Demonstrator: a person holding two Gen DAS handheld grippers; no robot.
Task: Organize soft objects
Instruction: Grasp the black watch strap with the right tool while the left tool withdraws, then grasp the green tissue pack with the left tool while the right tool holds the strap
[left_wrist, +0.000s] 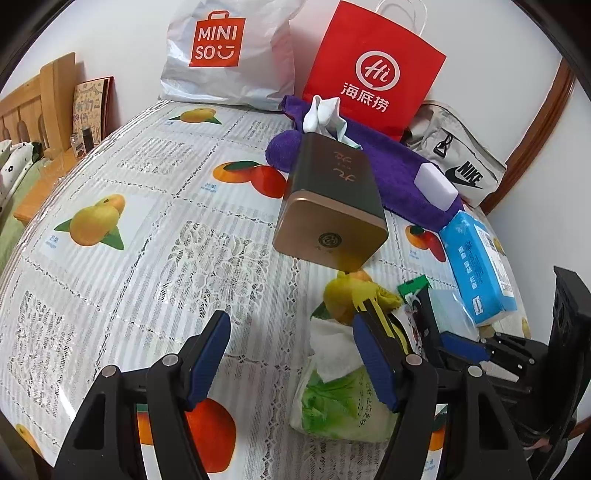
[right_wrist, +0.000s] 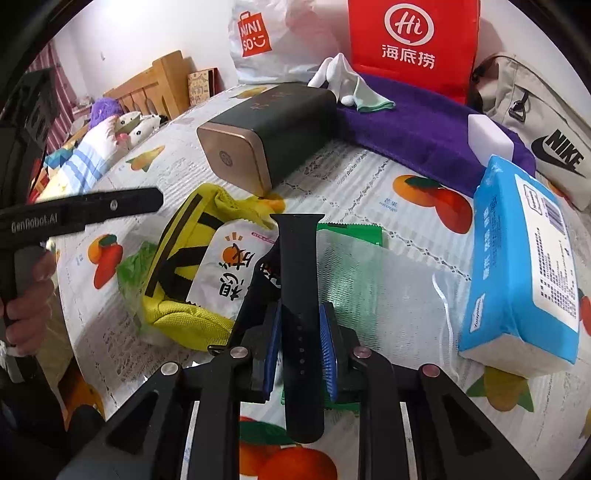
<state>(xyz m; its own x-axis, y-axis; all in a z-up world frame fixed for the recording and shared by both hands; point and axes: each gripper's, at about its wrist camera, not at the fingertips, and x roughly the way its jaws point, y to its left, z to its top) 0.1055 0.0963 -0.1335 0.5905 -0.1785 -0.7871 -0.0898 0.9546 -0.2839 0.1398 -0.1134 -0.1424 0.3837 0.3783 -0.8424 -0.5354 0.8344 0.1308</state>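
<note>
In the right wrist view my right gripper (right_wrist: 301, 325) is shut on a black watch strap (right_wrist: 299, 258), its blue pads pressing both sides; the strap runs up over a white orange-print snack packet (right_wrist: 225, 266) and a yellow pouch (right_wrist: 184, 258). A clear mesh bag (right_wrist: 384, 291) and a green packet (right_wrist: 354, 232) lie under it. My left gripper (left_wrist: 291, 354) stands open above the tablecloth, its right finger (left_wrist: 373, 362) over a green-and-white tissue pack (left_wrist: 336, 402). A purple towel (left_wrist: 391, 173) with white socks (left_wrist: 325, 114) and a white sponge block (left_wrist: 436, 184) lies at the back.
A dark tin box (left_wrist: 332, 203) lies on its side mid-table. A blue tissue pack (left_wrist: 476, 266) sits at the right. A red paper bag (left_wrist: 373, 70), a Miniso bag (left_wrist: 229, 51) and a Nike bag (left_wrist: 458, 162) stand along the wall. A bed lies beyond the left edge.
</note>
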